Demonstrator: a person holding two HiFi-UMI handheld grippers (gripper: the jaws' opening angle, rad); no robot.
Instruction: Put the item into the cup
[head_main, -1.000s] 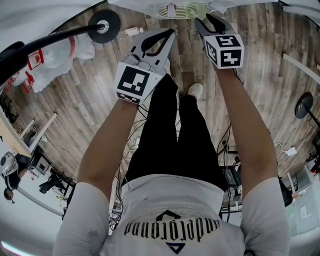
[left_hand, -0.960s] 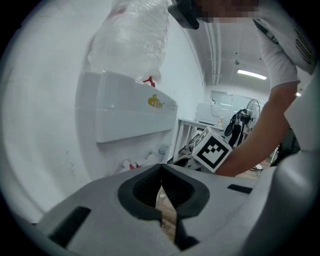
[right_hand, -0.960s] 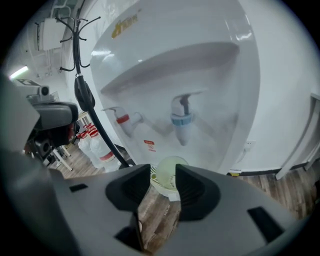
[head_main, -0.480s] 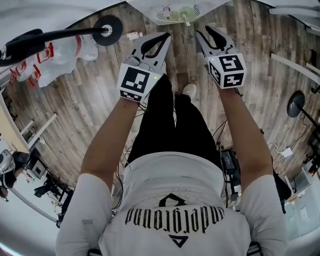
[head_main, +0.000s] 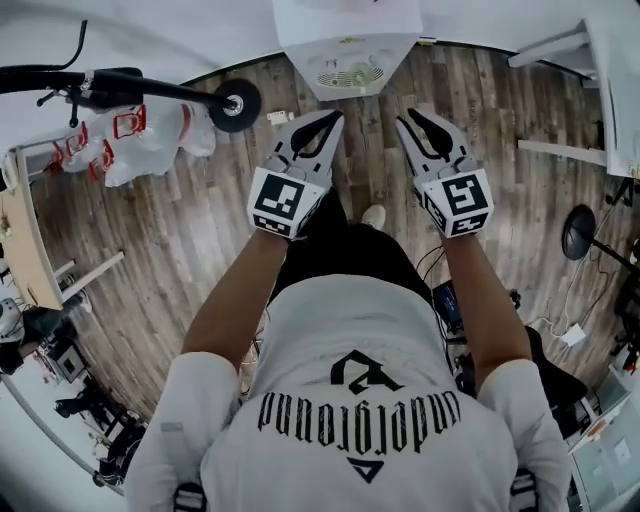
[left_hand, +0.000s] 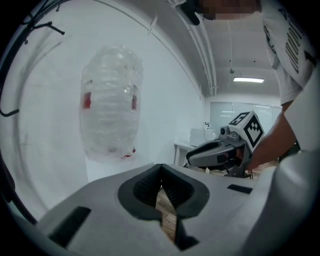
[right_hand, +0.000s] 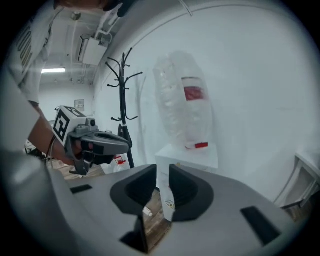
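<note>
In front of the white cabinet (head_main: 345, 40), above the wooden floor (head_main: 180, 230), the person holds both grippers out side by side, pointing toward the cabinet's front. The left gripper (head_main: 333, 118) is short of the cabinet's left corner; its jaws are together at the tips, with only floor showing behind them. The right gripper (head_main: 408, 120) is short of the cabinet's right corner. Its jaws have just been closing and now stand a narrow gap apart, with nothing between them; the cabinet's front shows through the gap. A round slatted grille (head_main: 350, 73) with a greenish spot is low on the cabinet's front. I cannot tell where the item or the cup is. To the cabinet's left are the coat stand's black base (head_main: 238, 103) and, further left, clear plastic bags (head_main: 150, 140).
</note>
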